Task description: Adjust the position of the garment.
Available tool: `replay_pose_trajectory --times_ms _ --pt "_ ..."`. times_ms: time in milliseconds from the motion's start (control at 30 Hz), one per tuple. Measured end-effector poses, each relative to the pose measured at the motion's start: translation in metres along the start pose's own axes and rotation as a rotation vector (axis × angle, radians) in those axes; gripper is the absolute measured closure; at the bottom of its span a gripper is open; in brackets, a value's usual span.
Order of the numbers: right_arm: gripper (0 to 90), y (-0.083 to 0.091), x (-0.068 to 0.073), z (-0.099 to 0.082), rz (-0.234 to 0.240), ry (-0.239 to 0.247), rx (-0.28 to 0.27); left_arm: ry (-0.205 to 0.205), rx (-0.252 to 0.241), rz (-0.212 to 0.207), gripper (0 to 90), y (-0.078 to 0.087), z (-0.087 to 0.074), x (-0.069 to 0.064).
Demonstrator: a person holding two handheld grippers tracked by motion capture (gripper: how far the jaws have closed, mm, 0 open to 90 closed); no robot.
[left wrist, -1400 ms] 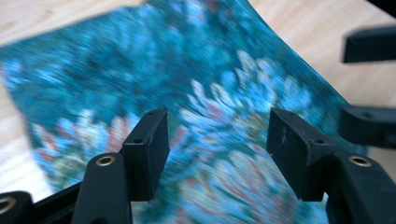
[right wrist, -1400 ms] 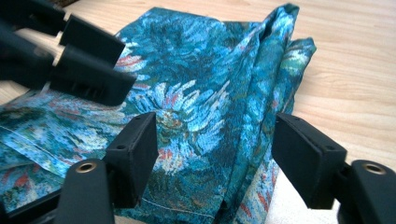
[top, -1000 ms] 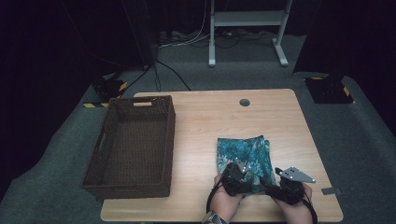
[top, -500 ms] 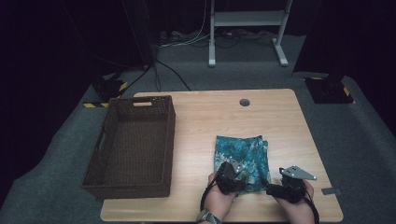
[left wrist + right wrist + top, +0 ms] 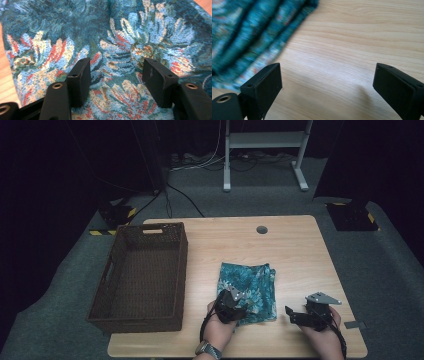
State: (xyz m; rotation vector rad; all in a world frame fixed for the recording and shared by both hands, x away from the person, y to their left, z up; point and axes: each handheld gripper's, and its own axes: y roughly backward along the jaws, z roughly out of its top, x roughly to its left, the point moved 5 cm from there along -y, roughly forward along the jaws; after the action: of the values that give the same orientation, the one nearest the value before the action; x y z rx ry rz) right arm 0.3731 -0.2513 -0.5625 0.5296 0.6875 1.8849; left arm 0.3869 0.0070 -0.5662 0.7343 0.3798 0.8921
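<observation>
While the left gripper (image 5: 239,309) sits over the near edge of the cloth (image 5: 248,287), its jaws stand part open; in the left gripper view both pads (image 5: 80,79) rest on or just above the fabric (image 5: 117,47), with patterned cloth lying flat between them. Whether the pads pinch a fold I cannot tell; nothing is bunched or lifted between them.

Cloth: folded, teal-blue with red and cream flower pattern, lower centre of the high view, flat on the table (image 5: 295,250). Its near edge lies under the left gripper, close to the table's near edge.

Right gripper (image 5: 295,316): lower right of the high view, on bare wood, apart from the cloth's right edge. Jaws wide open and have just been opening; nothing between them. In the right gripper view its pads (image 5: 265,85) flank bare table (image 5: 352,50), and the cloth (image 5: 249,32) fills the upper left of that frame, blurred.

Basket (image 5: 142,275): dark wicker, rectangular, left side of the table in the high view, well apart from the cloth and both grippers.

Hands: left hand (image 5: 219,330) and right hand (image 5: 320,337) enter from the bottom edge of the high view, each holding its gripper.
</observation>
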Motion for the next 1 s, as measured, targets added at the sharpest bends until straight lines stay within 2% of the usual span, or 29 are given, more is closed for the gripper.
replay_pose_trajectory --times_ms 133,300,467,500,567,633,733,767,833,900,1000 --pt "7.5 -0.001 -0.014 -0.004 -0.026 0.006 0.033 0.011 -0.008 0.009 39.6 0.0 -0.001 0.012" --pt "6.0 0.0 -0.025 -0.012 -0.031 -0.007 0.049 0.008 -0.001 0.02 38.7 0.001 -0.001 0.026" --pt "4.4 0.002 -0.028 -0.016 -0.044 0.004 0.034 0.017 0.008 0.03 39.5 0.006 -0.005 0.037" --pt "4.0 0.001 -0.028 -0.017 -0.049 0.018 0.033 0.037 0.006 0.023 40.2 0.008 -0.006 0.036" --pt "2.8 0.002 -0.026 -0.018 -0.052 0.028 0.041 0.061 -0.017 0.022 39.8 0.016 -0.001 0.033" --pt "2.8 0.002 -0.026 -0.018 -0.052 0.029 0.041 0.062 -0.026 0.018 38.8 0.018 0.003 0.03" --pt "2.5 0.002 -0.025 -0.018 -0.049 0.027 0.04 0.062 -0.069 -0.008 38.6 0.026 0.016 0.015" --pt "1.9 0.002 -0.025 -0.018 -0.044 0.03 0.042 0.047 -0.094 -0.013 38.7 0.028 0.025 0.002" --pt "1.9 0.002 -0.025 -0.018 -0.04 0.028 0.042 0.036 -0.097 -0.009 38.8 0.028 0.028 -0.003" --pt "1.9 0.001 -0.026 -0.018 -0.036 0.03 0.041 0.07 -0.086 -0.01 39.1 0.019 0.028 -0.012" --pt "1.9 0.002 -0.026 -0.018 -0.029 0.034 0.039 0.085 -0.067 -0.013 39.2 0.011 0.024 -0.016"
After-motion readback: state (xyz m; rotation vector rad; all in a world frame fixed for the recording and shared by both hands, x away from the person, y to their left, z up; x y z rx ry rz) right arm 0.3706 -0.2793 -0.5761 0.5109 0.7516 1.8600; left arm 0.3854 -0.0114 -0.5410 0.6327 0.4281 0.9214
